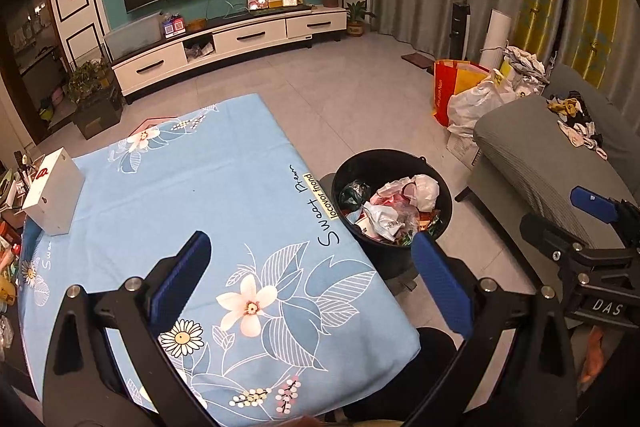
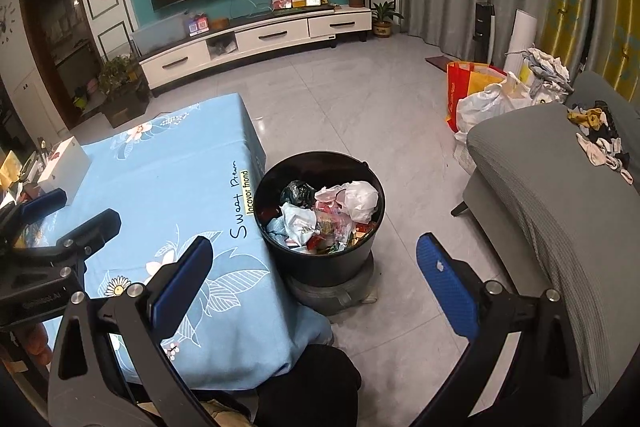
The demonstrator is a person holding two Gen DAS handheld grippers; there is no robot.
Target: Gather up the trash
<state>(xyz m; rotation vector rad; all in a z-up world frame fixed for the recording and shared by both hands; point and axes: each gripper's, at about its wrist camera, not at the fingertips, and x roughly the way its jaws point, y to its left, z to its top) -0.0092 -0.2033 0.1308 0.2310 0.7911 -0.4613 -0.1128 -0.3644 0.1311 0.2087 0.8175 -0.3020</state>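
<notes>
Left gripper (image 1: 312, 283) jaws apart and empty over blue flowered table (image 1: 180, 187), right gripper (image 2: 316, 283) jaws apart and empty, black bin (image 2: 320, 211) of trash (image 2: 332, 215) mid-frame beside table, white box (image 1: 54, 197) left

A table's blue floral cloth (image 1: 168, 195) bears a white box (image 1: 52, 197).

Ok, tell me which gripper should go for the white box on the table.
Left, probably. The left gripper hangs open above the blue tablecloth holding the white box; the right gripper hangs open beside the table, over the black bin.
</notes>
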